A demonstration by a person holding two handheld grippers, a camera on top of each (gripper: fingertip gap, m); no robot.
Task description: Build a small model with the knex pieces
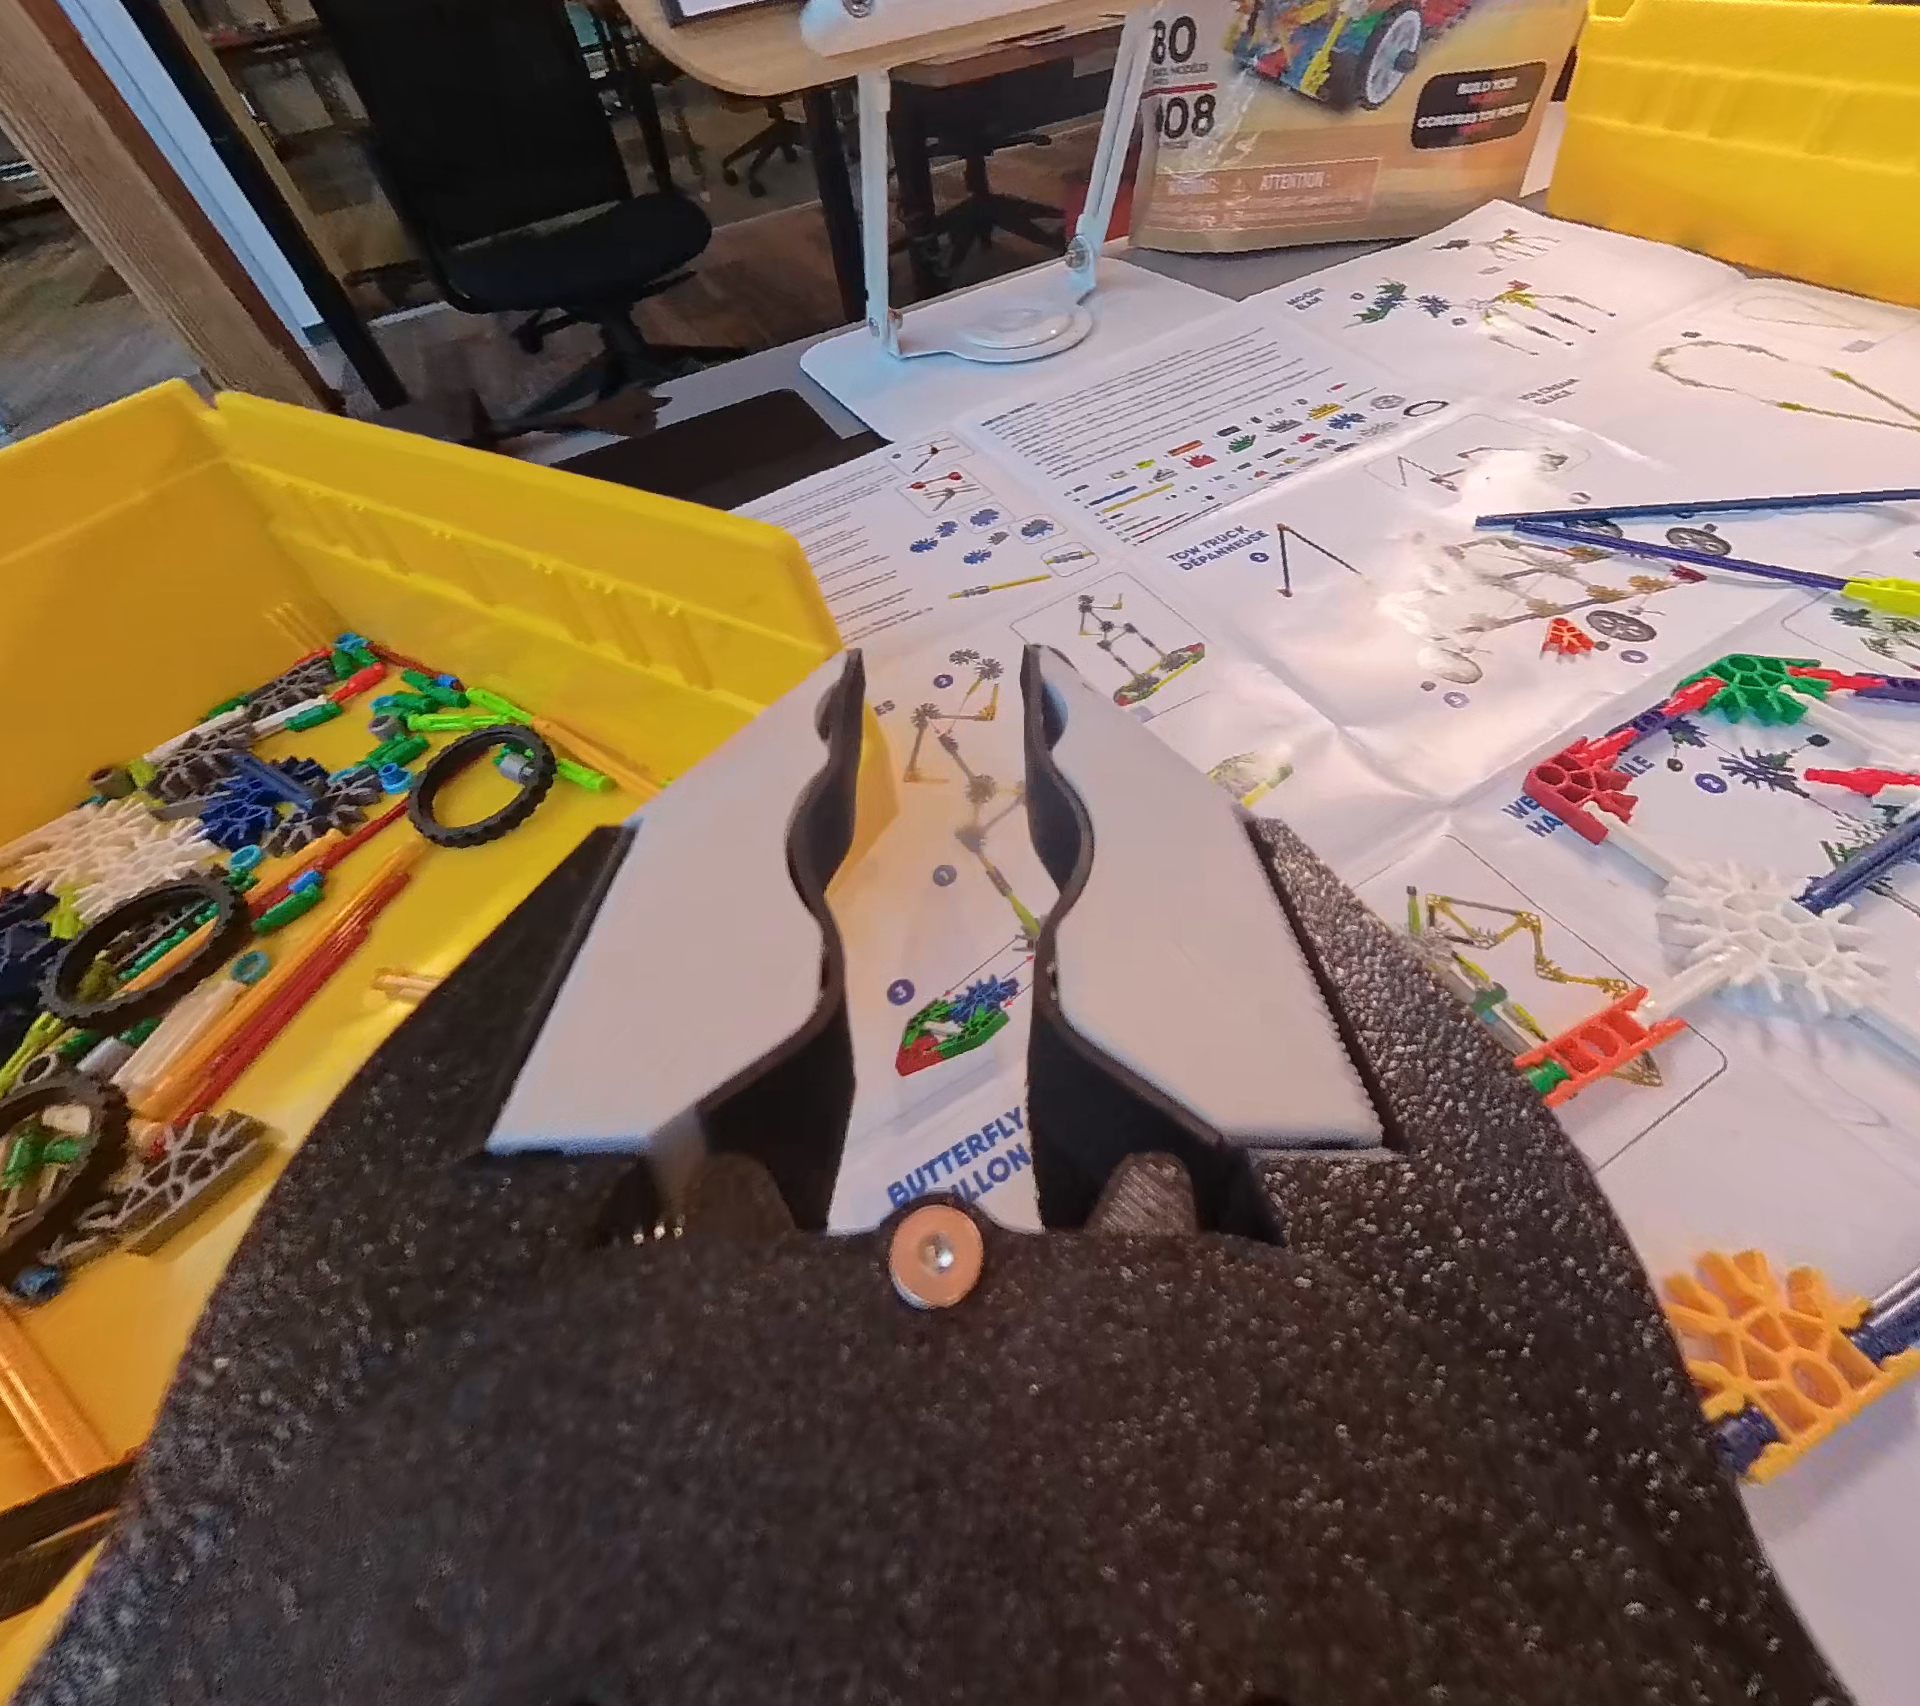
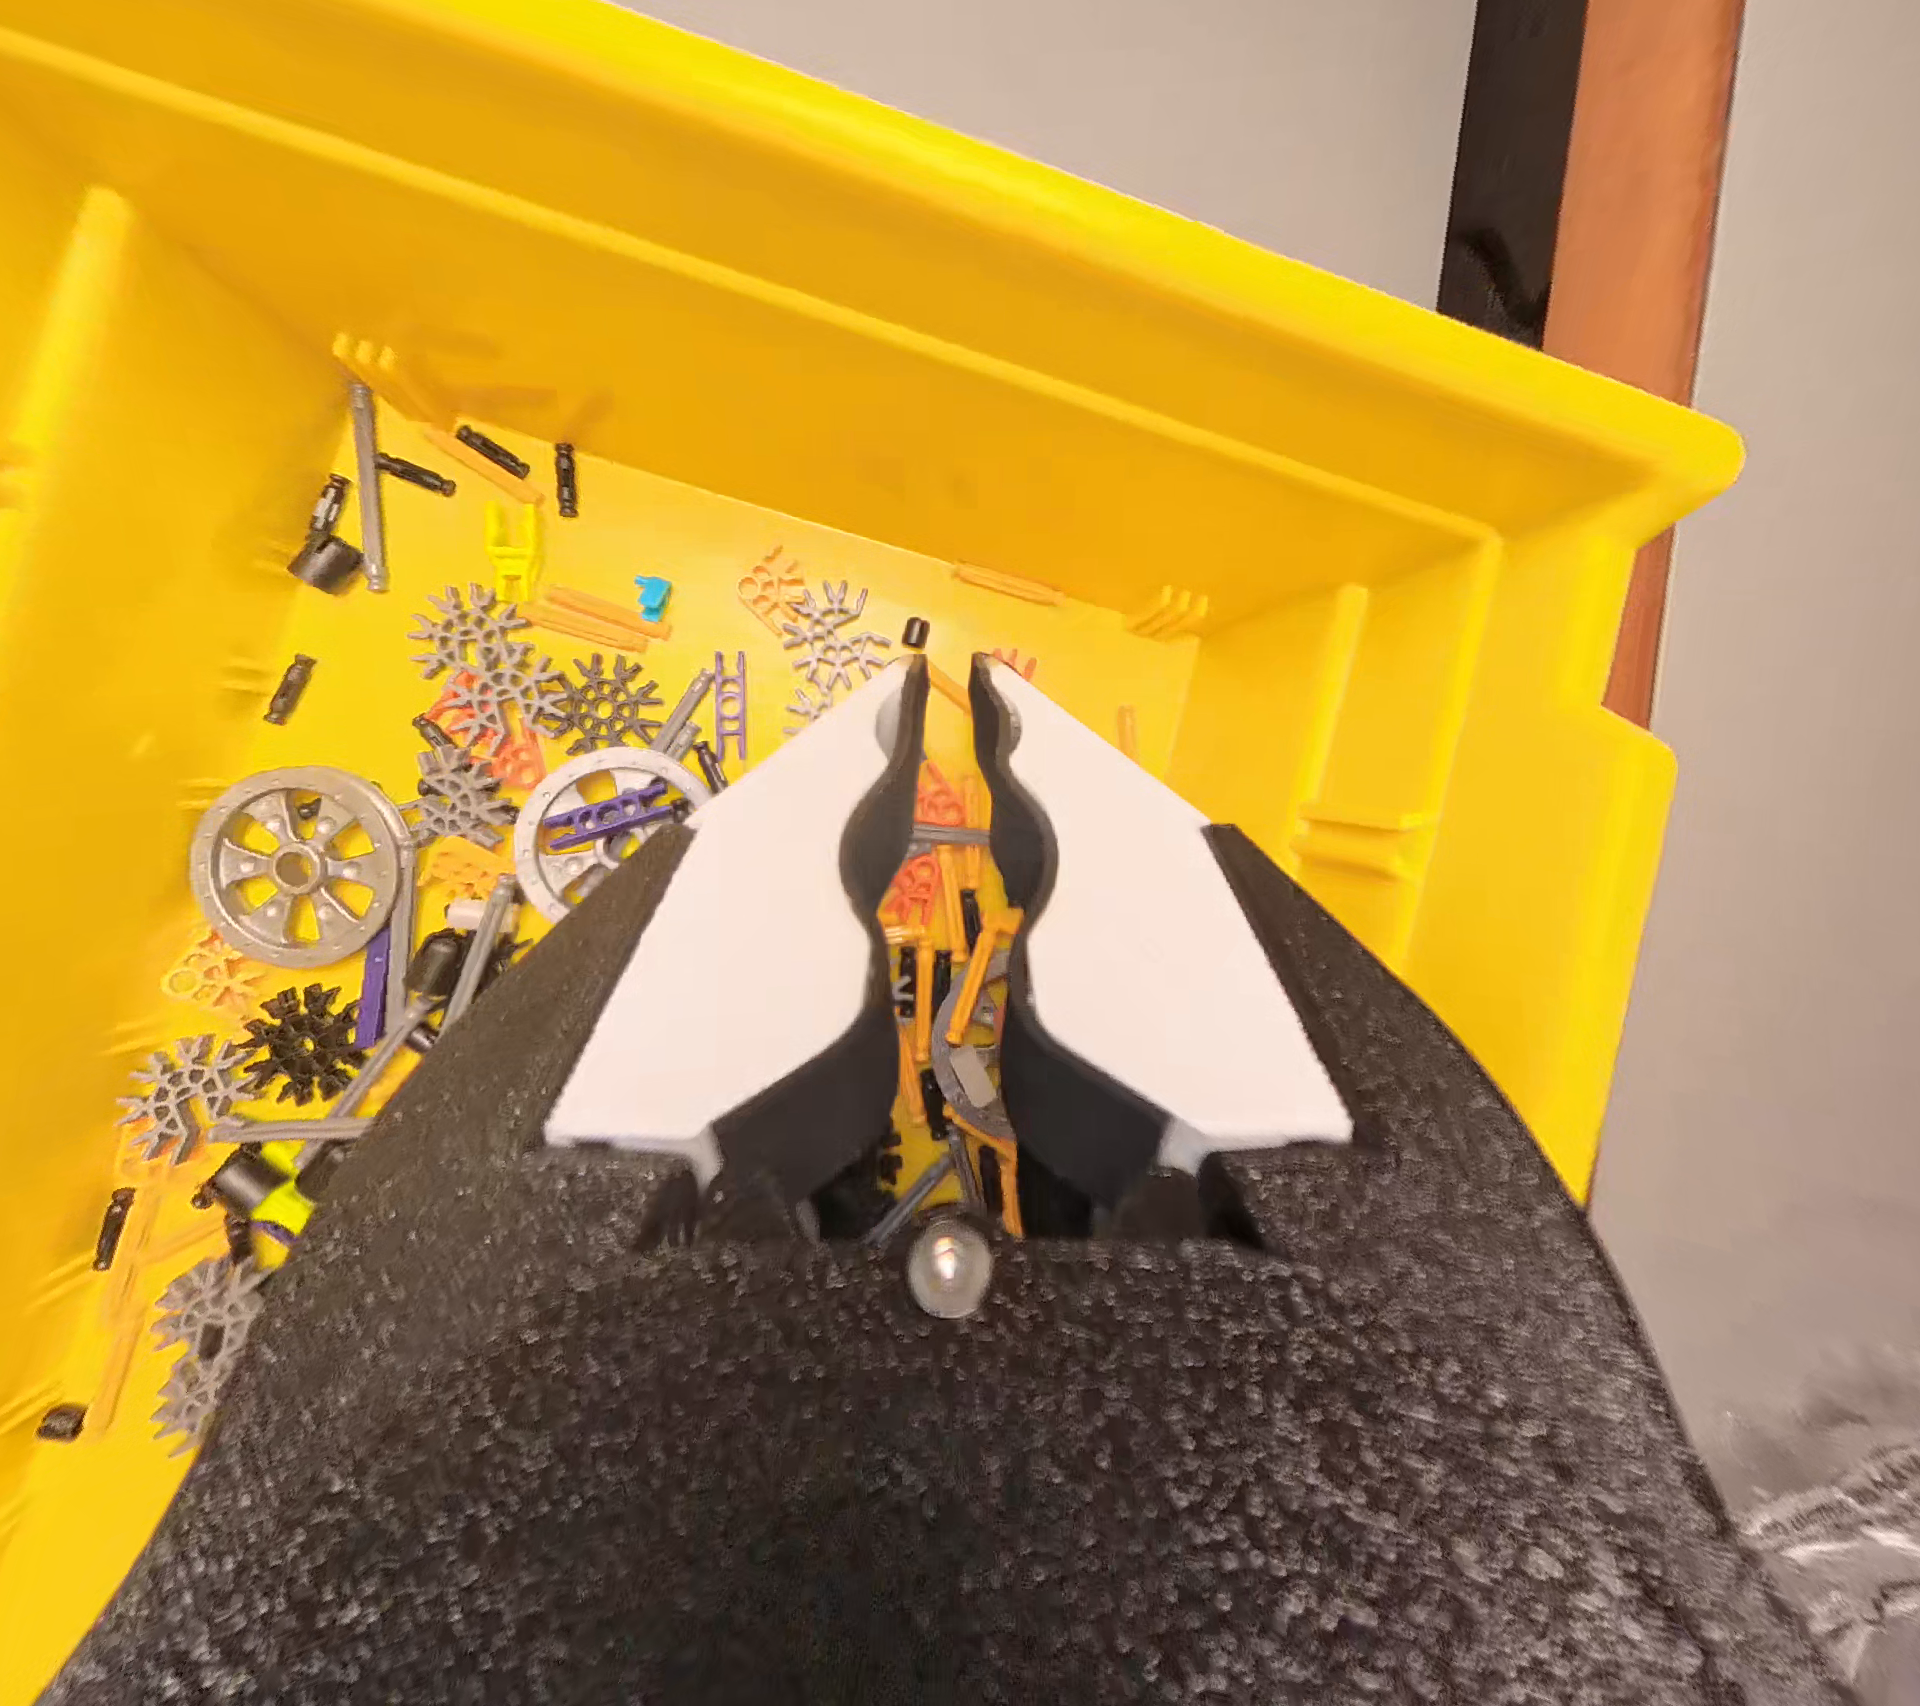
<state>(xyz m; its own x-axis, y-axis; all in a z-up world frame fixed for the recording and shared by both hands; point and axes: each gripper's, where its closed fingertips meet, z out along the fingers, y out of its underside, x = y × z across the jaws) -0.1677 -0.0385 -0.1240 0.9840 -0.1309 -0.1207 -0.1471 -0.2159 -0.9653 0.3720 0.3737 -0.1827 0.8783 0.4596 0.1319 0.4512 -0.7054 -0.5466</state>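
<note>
Left claw [image 1: 940, 669] spread, empty, above instruction sheet [image 1: 1299, 534] on counter, beside yellow bin [image 1: 540, 534] of parts | model [image 1: 1766, 908] cut off at right edge | right claw [image 2: 943, 664] narrowly parted, empty, over second bin [image 2: 935, 285]; parts beneath partly hidden, blurred.

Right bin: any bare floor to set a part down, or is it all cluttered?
In the yellow bin, bare floor lies along the left wall, left of the silver wheel, and in the far right corner beyond the right gripper. It is crowded from the grey connectors down to under the gripper.
</note>
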